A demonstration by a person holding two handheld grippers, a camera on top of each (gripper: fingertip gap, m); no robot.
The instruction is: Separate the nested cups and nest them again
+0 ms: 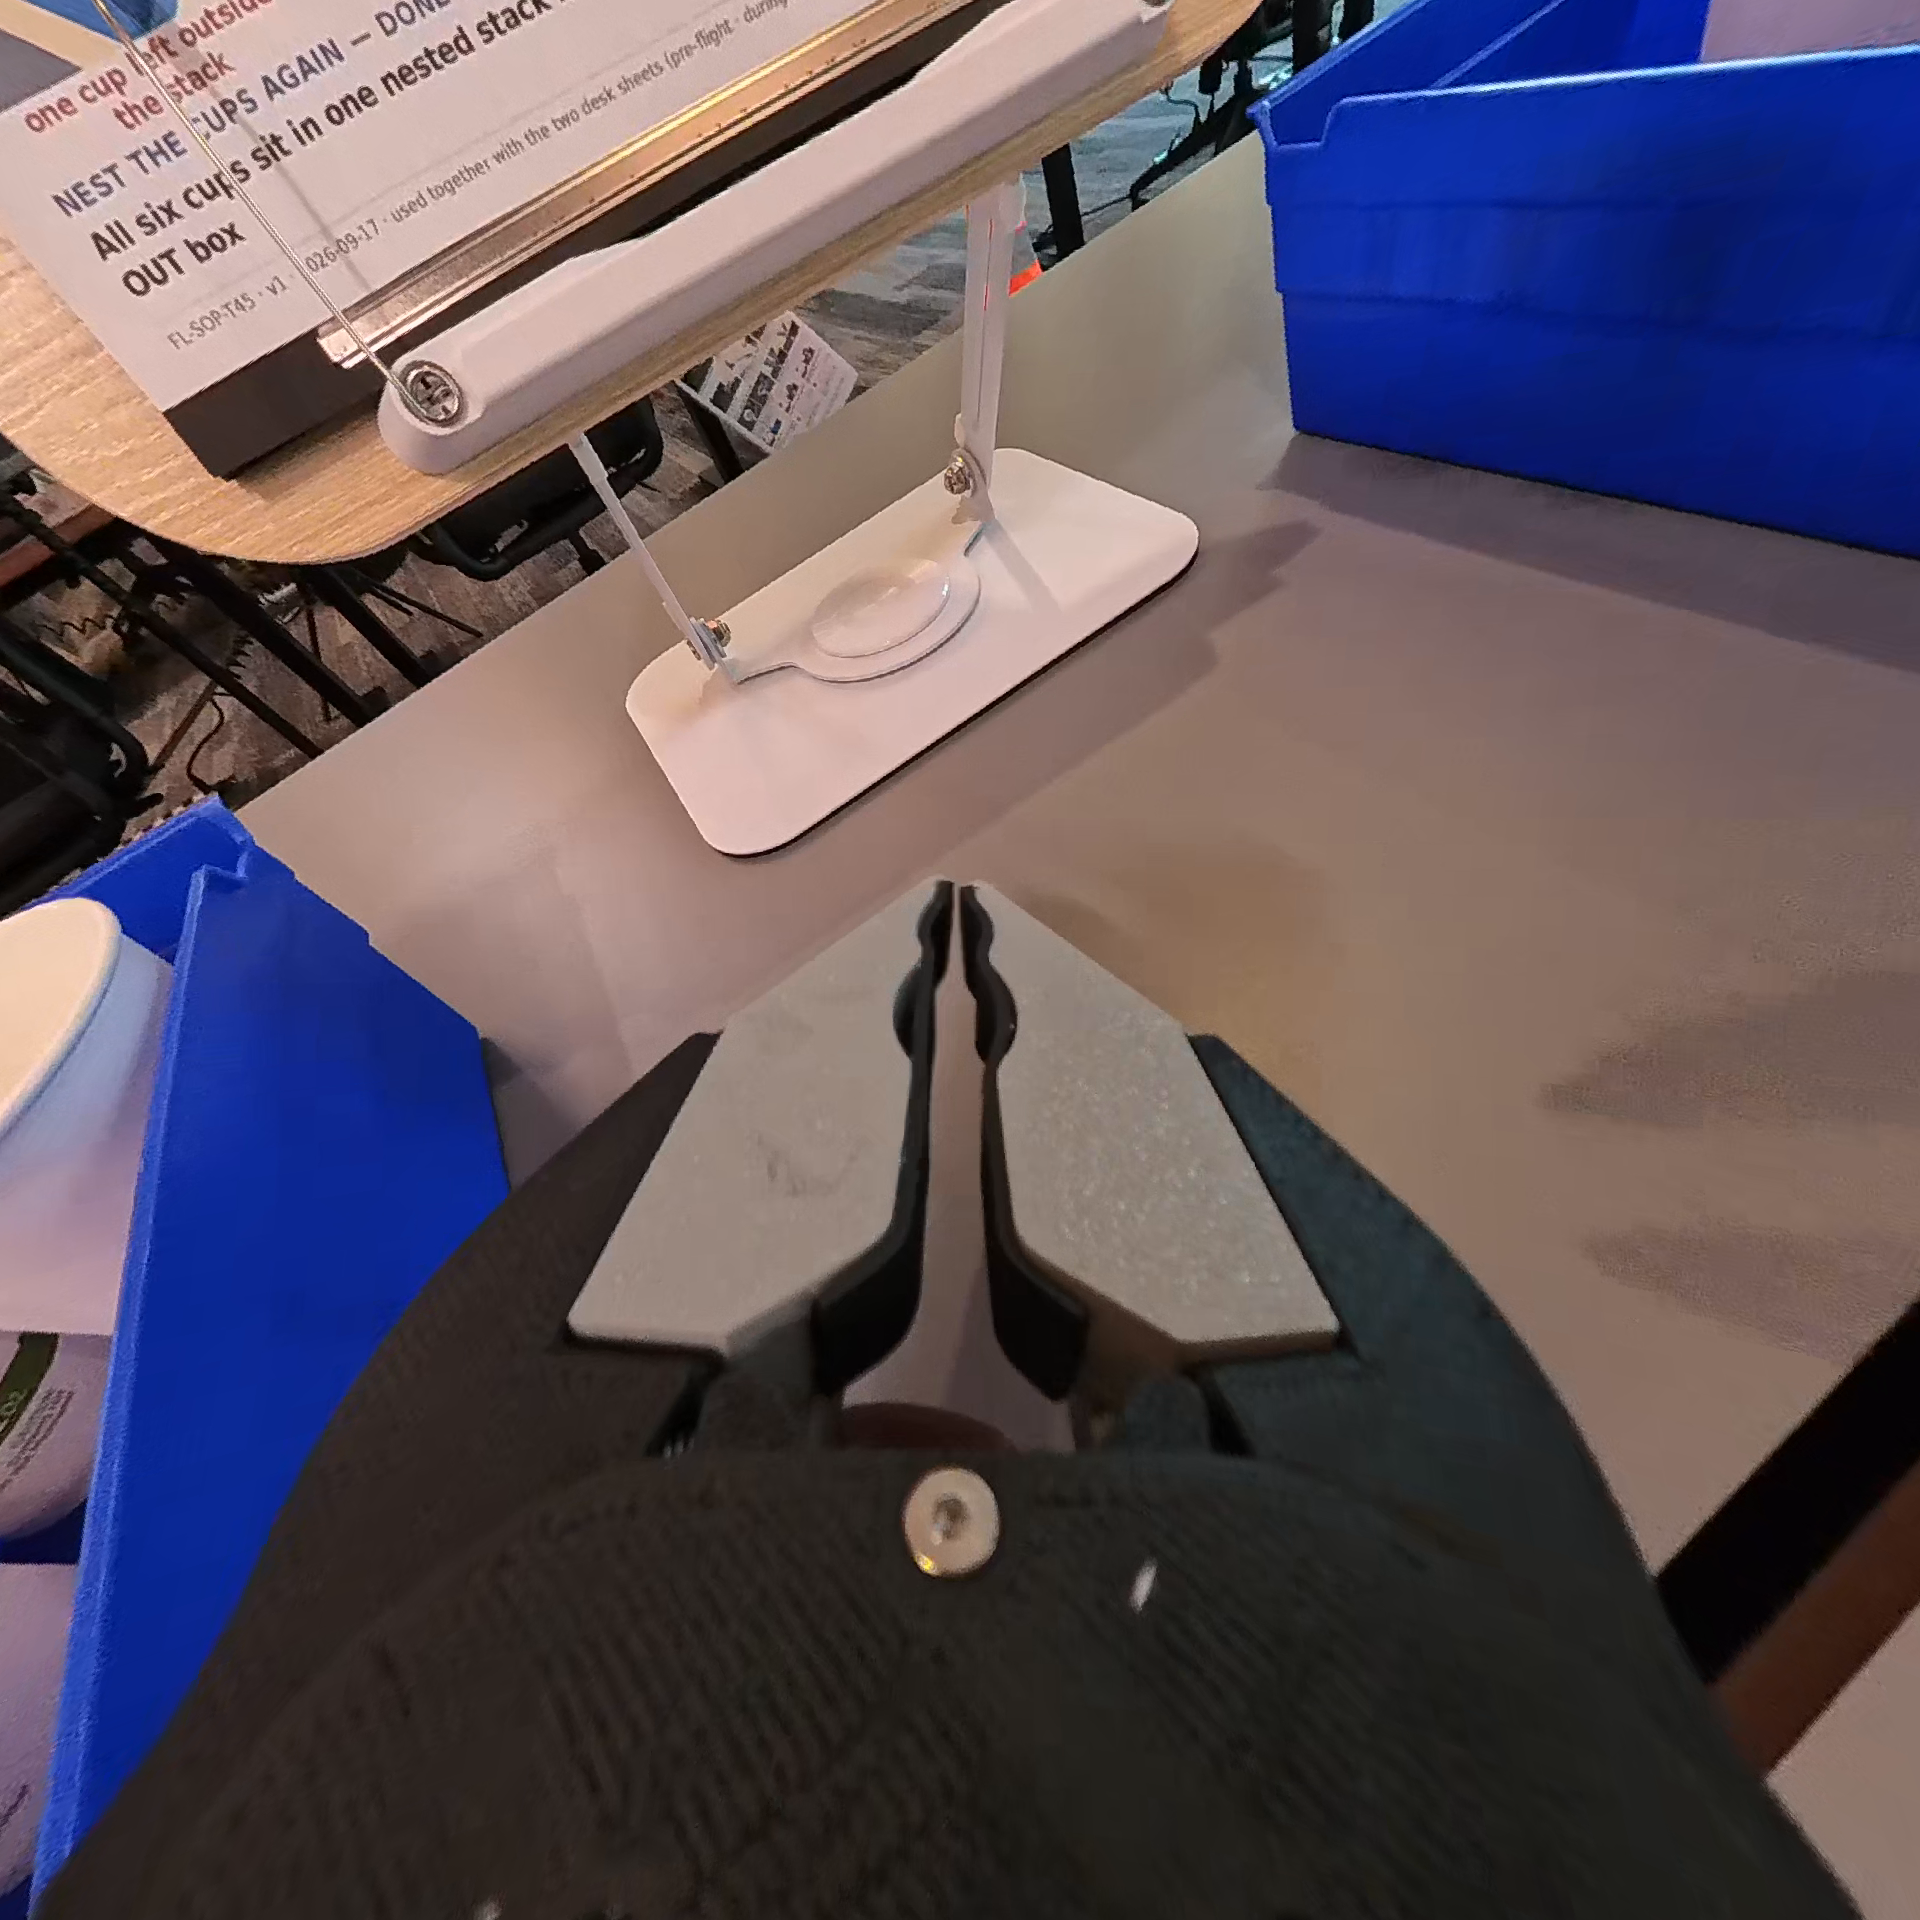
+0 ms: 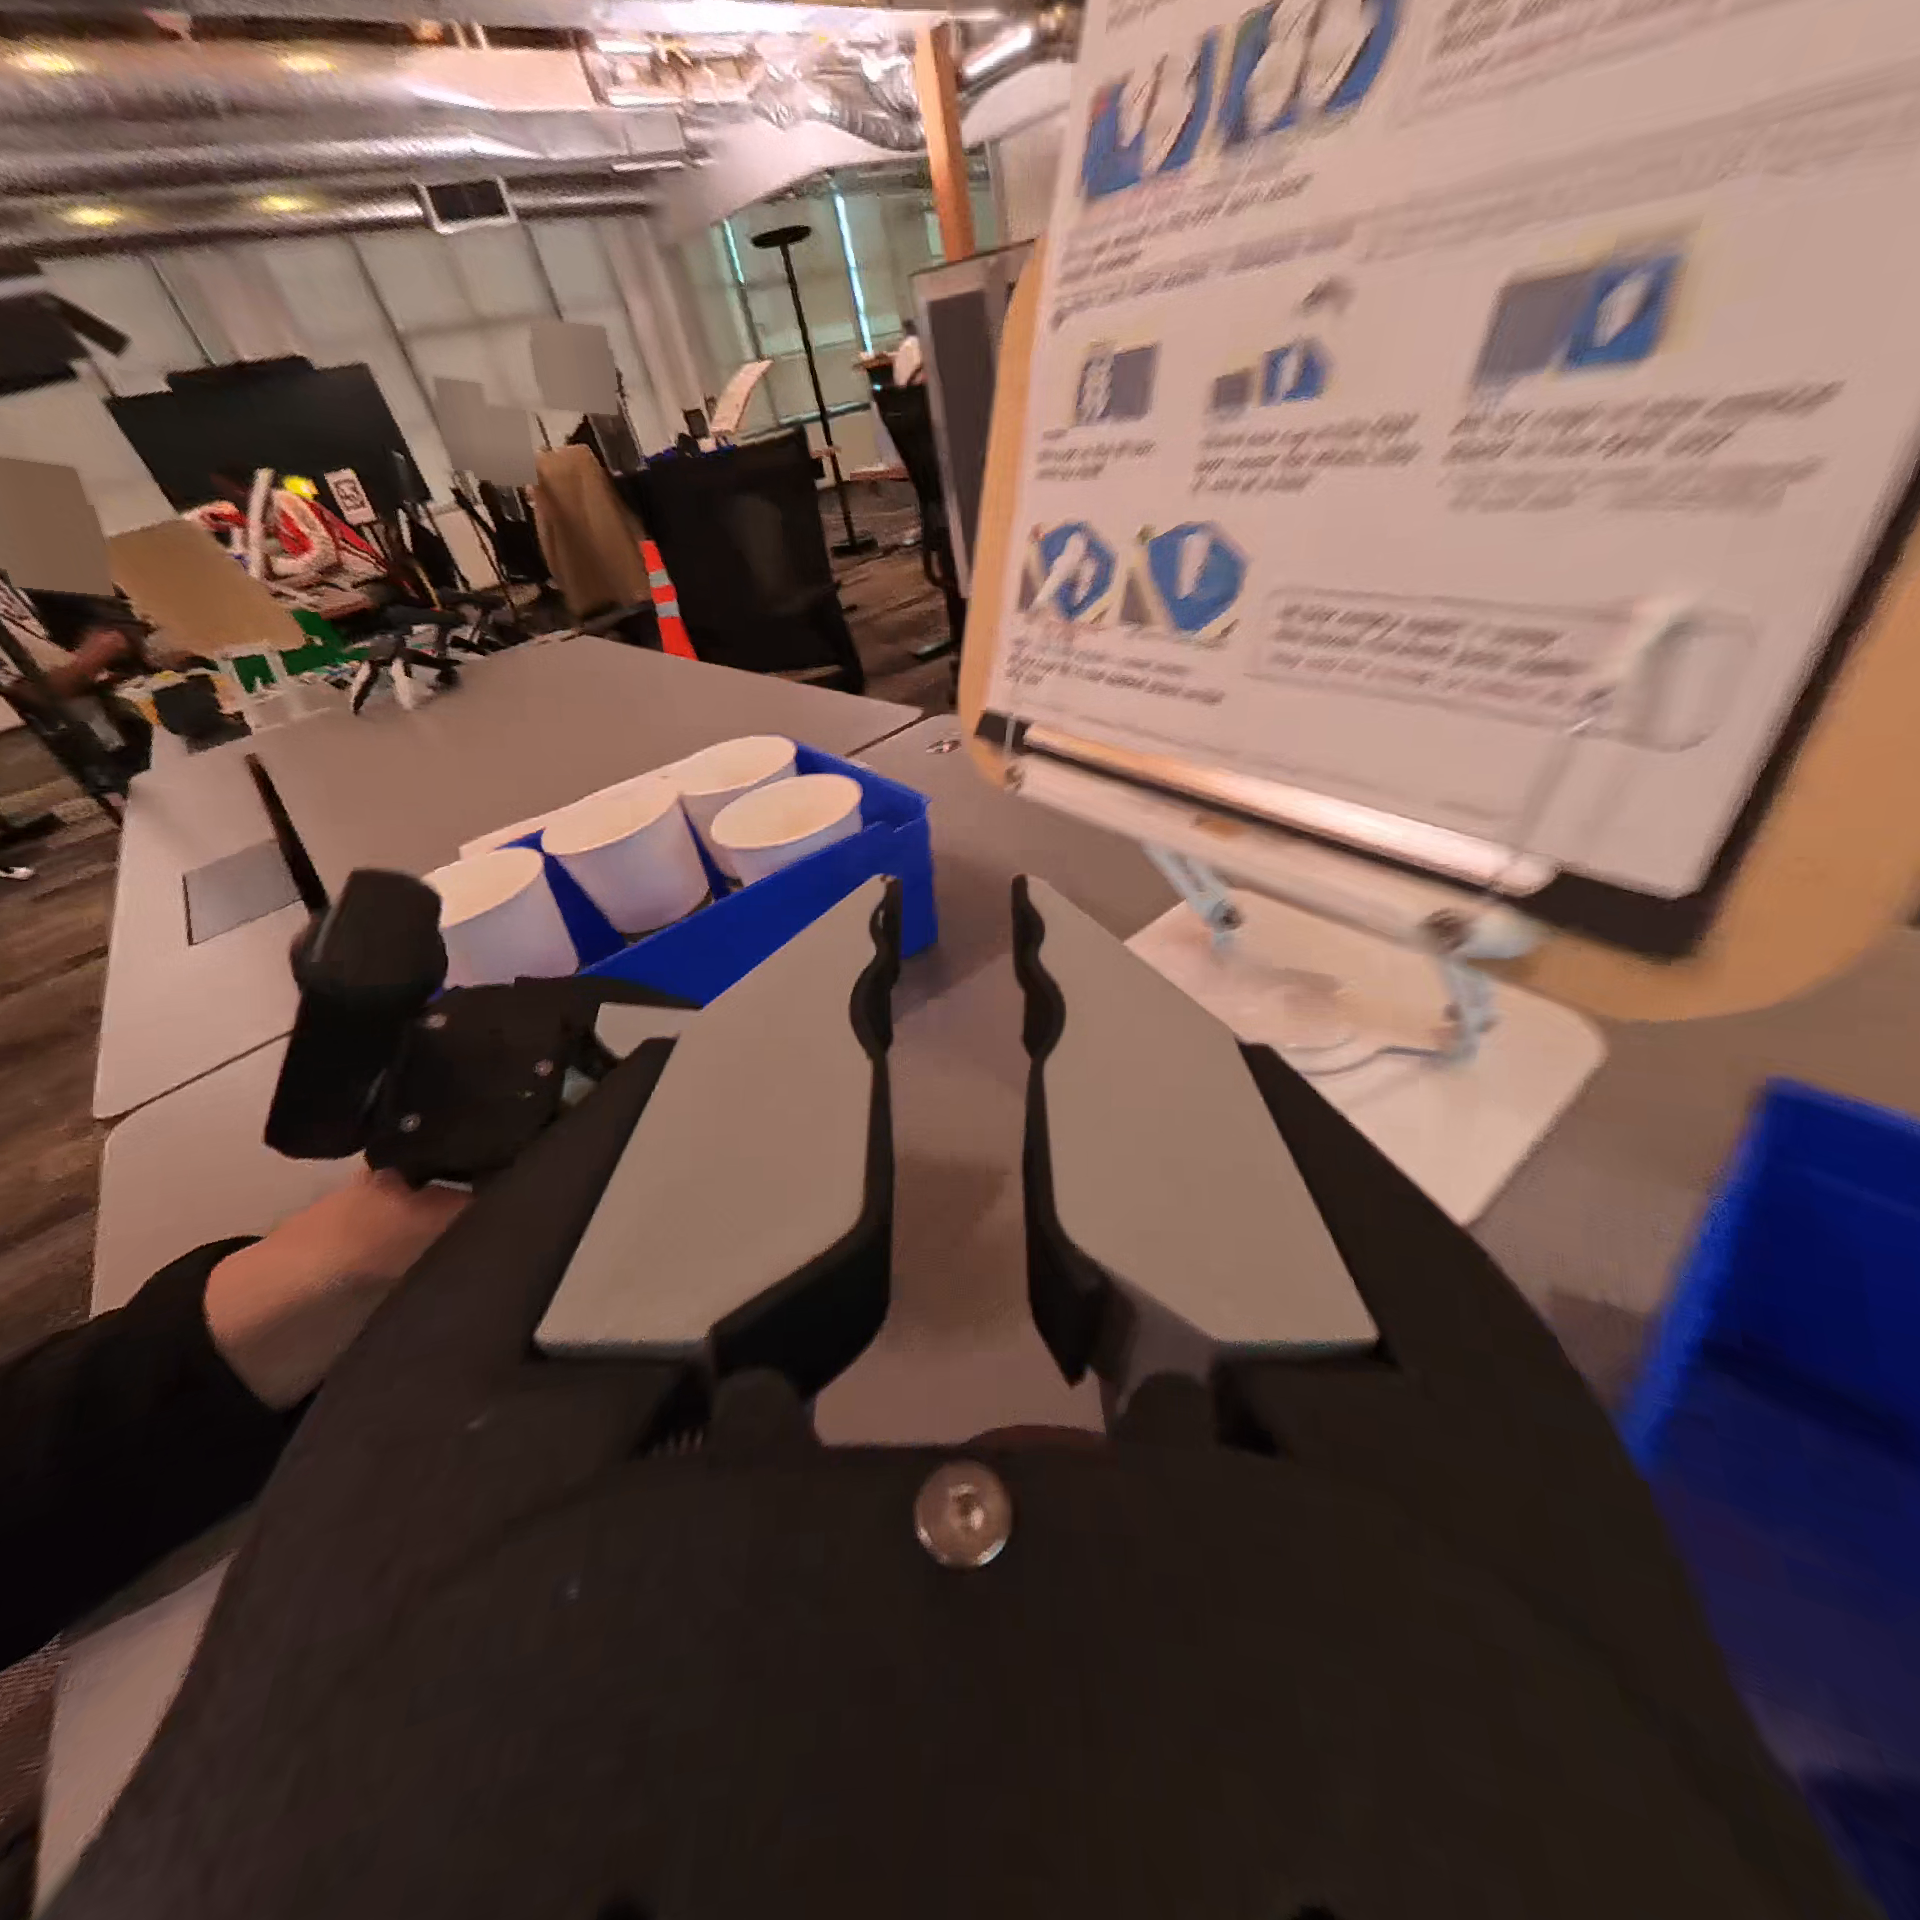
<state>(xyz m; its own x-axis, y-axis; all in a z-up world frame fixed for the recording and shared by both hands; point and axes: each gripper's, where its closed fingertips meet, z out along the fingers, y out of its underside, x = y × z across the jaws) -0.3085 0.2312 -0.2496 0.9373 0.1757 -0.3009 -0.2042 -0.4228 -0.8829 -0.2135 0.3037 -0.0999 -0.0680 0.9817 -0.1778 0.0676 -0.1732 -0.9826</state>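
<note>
Several white paper cups (image 2: 623, 852) stand apart, upright, in a blue bin (image 2: 831, 894) on the grey table, left of centre in the right wrist view. One white cup (image 1: 52, 1039) shows at the left edge of the left wrist view, inside that blue bin (image 1: 281, 1195). My left gripper (image 1: 956, 904) is shut and empty, held over bare table right of the bin. My right gripper (image 2: 951, 904) is open and empty, above the table, pointing toward the bin. The left gripper's body (image 2: 416, 1029) and the hand holding it show in the right wrist view.
A white stand (image 1: 914, 665) holds a wooden board with an instruction sheet (image 2: 1455, 468) at the table's middle back. A second blue bin (image 1: 1610, 270) sits at the right, also in the right wrist view (image 2: 1787, 1403). The table's front edge (image 1: 1766, 1455) is near. One gripper's finger ends stand about 20 centimeters off the other's. Between my left fingertips and the white cup (image 1: 52, 1039) there is roughly 15 centimeters. The right camera catches it too, in the right wrist view (image 2: 789, 835).
</note>
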